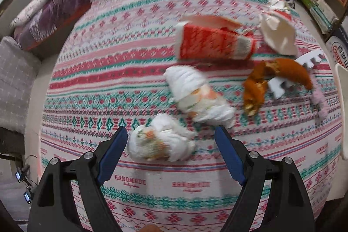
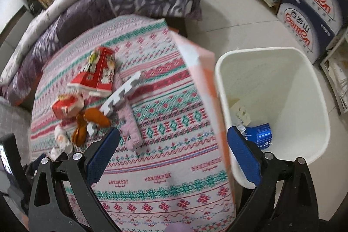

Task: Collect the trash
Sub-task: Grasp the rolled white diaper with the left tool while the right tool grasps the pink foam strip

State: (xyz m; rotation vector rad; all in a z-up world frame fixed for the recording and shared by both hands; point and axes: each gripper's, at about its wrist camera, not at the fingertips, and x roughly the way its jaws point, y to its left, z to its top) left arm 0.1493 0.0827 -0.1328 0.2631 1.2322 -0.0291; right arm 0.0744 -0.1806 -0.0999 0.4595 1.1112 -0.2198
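We are lining up the left gripper (image 1: 170, 138), fingers apart, around the crumpled wrapper (image 1: 161, 141); next comes closing. Right gripper (image 2: 173, 138) is hovering spread and empty, white bin (image 2: 304, 71) at two o'clock.

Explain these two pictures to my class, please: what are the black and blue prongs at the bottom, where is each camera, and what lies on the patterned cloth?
The prongs are the two fingers of a hand-held gripper; a person carries one in each hand. Each picture comes from a camera on a gripper, looking forward along its fingers.

In the left view, the left hand-held gripper is open, its fingers either side of a crumpled white wad, not closed on it. Beyond lie a second white wad, a red carton, a brown peel and a white foam puzzle strip, all on the patterned cloth.

In the right view, the right hand-held gripper is open and holds nothing. Beside the cloth stands a white bin with a blue wrapper inside.
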